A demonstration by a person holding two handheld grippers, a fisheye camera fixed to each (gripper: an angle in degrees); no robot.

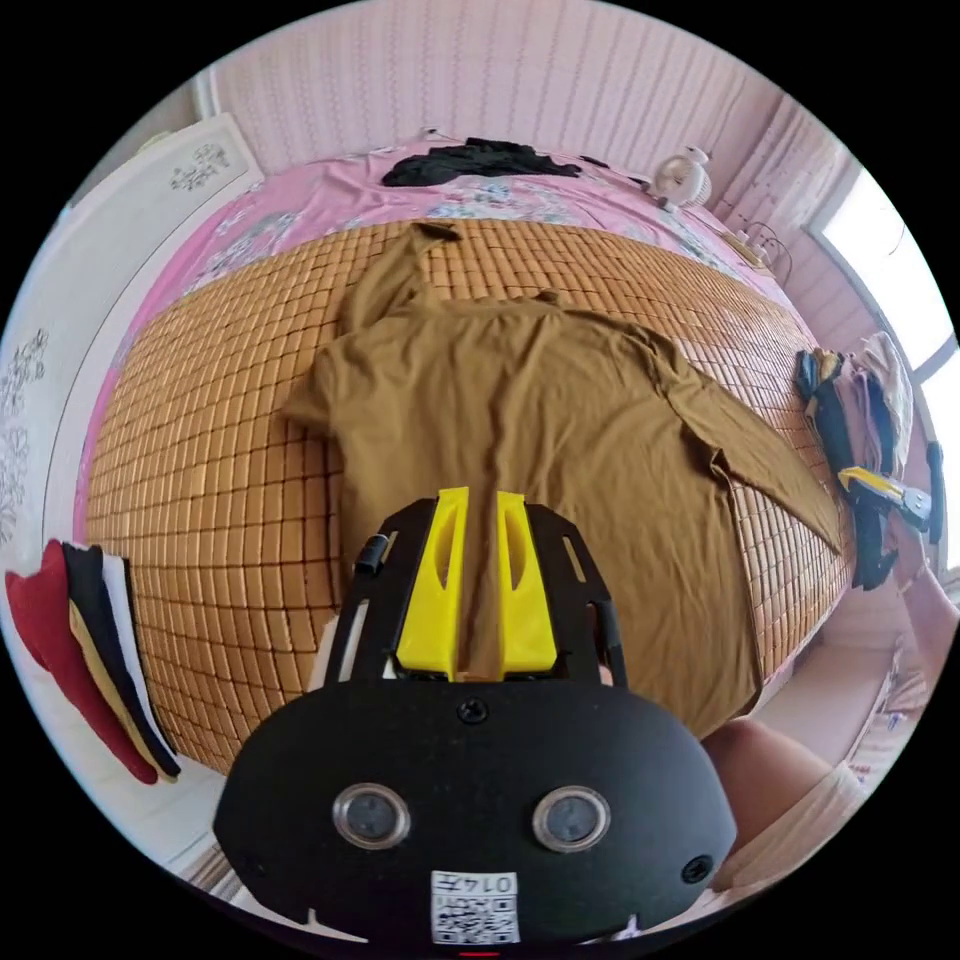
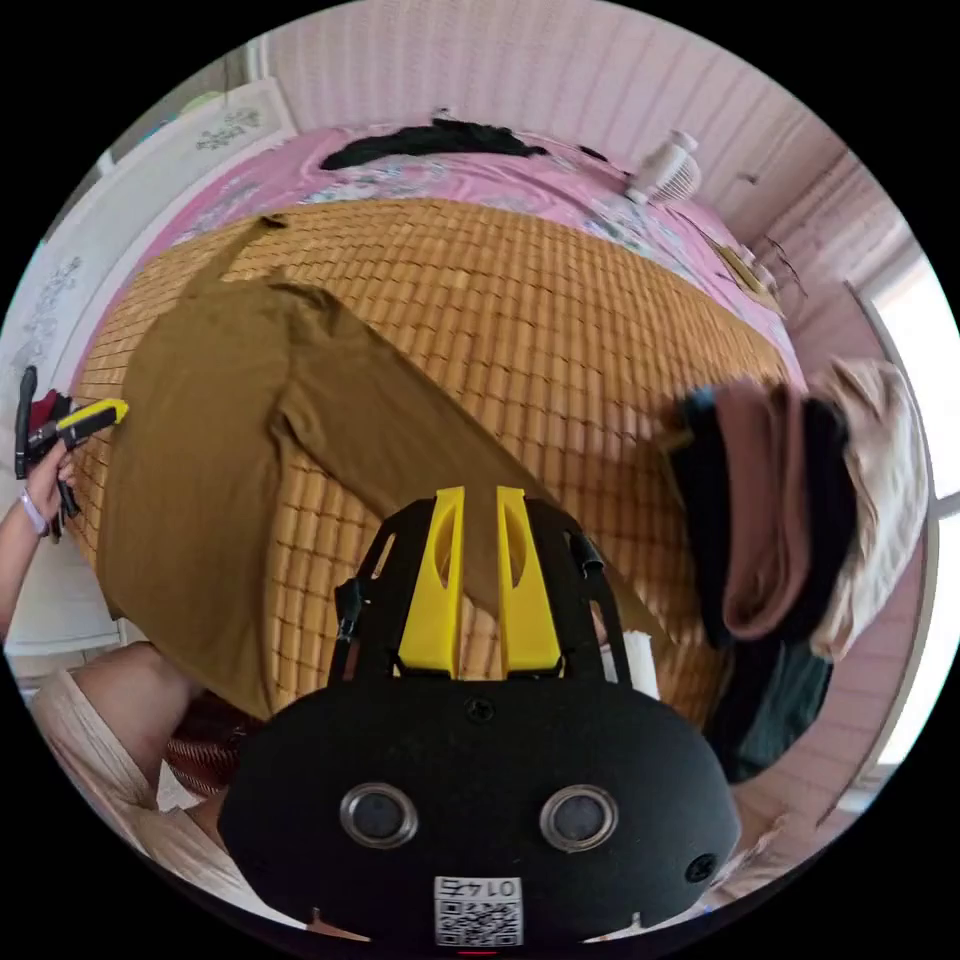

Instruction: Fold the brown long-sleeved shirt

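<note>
shirt: brown long-sleeved shirt (image 1: 530,420) spread flat on bamboo mat (image 1: 200,470)
left gripper (image 1: 478,510): fingers narrow, over hem
right gripper (image 2: 478,505): fingers narrow, over sleeve
clutter: clothes pile (image 2: 790,500) beside shirt's sleeve

Right gripper view: bare bamboo mat (image 2: 560,330) from 11 to 2 o'clock, open passage. Heap of folded clothes (image 2: 790,500) blocks 3 o'clock edge. Brown shirt (image 2: 230,440) covers 9 o'clock side. Left gripper view: stacked clothes (image 1: 90,660) at 8 o'clock, dark garment (image 1: 480,160) at 12, fan (image 1: 685,175) at 1.
</note>
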